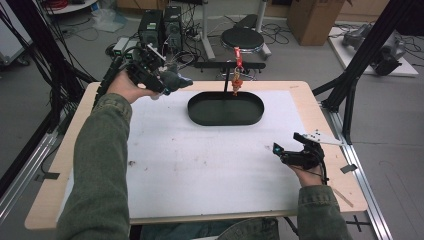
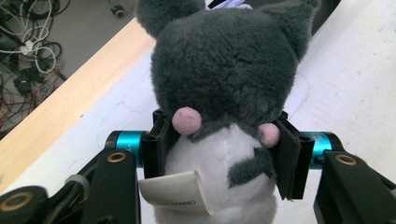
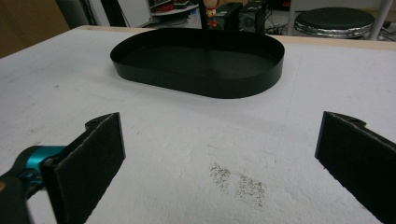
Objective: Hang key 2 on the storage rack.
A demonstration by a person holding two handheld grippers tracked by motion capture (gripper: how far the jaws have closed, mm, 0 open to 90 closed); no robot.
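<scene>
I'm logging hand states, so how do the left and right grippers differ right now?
The left gripper is shut on a grey and white plush toy; the right gripper is open with nothing between its fingers. The left is lifted near the table's far left corner; the right sits low at the near right, facing the black tray. Both have black padded fingers.

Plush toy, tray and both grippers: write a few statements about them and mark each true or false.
1. The left gripper is shut on the grey-and-white plush toy. True.
2. The right gripper holds a toy. False: its jaws stand wide apart with nothing between them.
3. The black oval tray holds the plush toy. False: nothing lies in the tray.
4. The plush toy has a white label. True.
5. The right gripper is above the white table cover. True.
</scene>
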